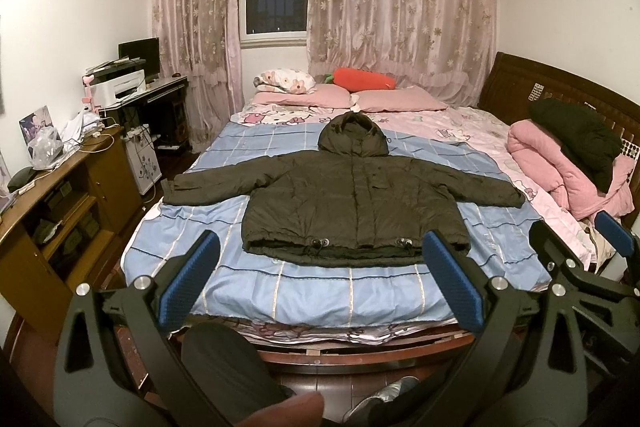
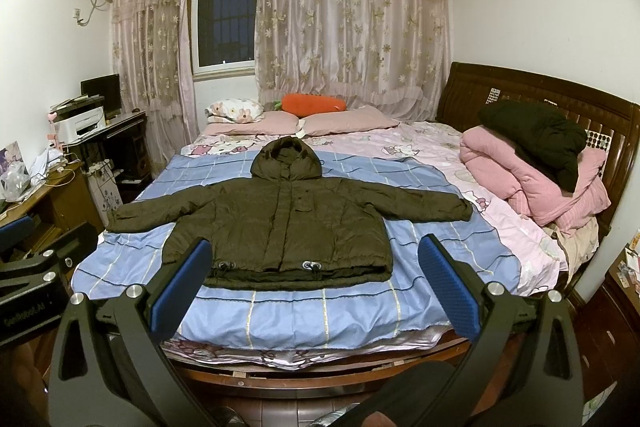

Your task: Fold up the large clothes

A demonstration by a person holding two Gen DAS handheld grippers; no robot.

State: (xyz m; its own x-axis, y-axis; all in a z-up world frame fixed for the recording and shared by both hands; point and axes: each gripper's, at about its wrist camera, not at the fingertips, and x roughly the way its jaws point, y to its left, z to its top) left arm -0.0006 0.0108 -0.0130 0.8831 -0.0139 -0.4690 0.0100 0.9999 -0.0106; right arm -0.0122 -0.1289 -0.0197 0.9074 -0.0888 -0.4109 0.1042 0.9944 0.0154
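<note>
A dark olive hooded puffer jacket (image 1: 352, 199) lies flat, front up, on a blue checked sheet (image 1: 304, 287) on the bed, sleeves spread out to both sides, hood pointing away. It also shows in the right wrist view (image 2: 280, 223). My left gripper (image 1: 320, 279) is open and empty, held above the bed's near edge, short of the jacket's hem. My right gripper (image 2: 316, 283) is open and empty, also short of the hem; it shows at the right of the left wrist view (image 1: 580, 243).
Pink pillows (image 1: 360, 97) and an orange carrot plush (image 1: 366, 79) lie at the bed's far end. A pink quilt with a black garment (image 2: 536, 143) is piled at the right by the wooden headboard (image 2: 520, 87). A wooden cabinet (image 1: 60, 211) and desk stand left.
</note>
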